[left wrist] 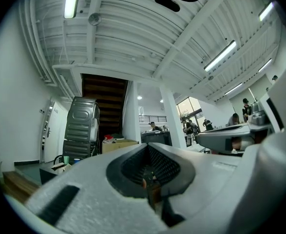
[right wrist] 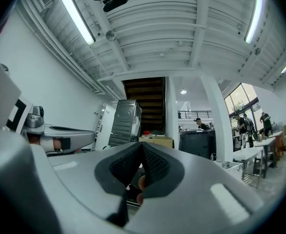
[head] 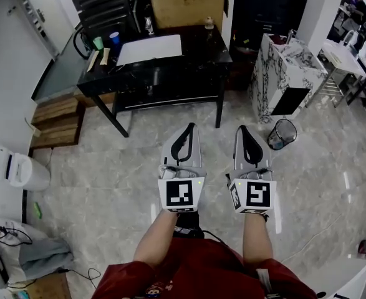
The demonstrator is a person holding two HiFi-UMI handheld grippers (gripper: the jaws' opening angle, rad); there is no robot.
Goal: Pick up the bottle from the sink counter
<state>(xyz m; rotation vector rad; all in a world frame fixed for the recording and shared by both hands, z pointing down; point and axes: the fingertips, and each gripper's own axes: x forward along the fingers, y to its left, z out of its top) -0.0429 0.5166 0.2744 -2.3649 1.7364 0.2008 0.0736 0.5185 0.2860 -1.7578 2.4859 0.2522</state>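
Note:
In the head view both grippers are held side by side over the marble floor, pointing ahead. My left gripper [head: 187, 128] is shut with nothing in it, and so is my right gripper [head: 241, 130]. The marble-patterned sink counter [head: 281, 73] stands ahead to the right, well beyond the jaws. A small upright item [head: 291, 36] at its far edge may be the bottle; it is too small to tell. In the left gripper view the left gripper [left wrist: 148, 146] shows closed tips, and the right gripper [right wrist: 142, 145] looks the same in its own view.
A black table [head: 195, 58] straight ahead carries a cardboard box [head: 187, 5], a white sheet [head: 149, 48], cups and two small bottles. A wire bin [head: 282, 133] stands by the counter. Wooden pallets [head: 55, 120] lie at the left. People stand at the far right.

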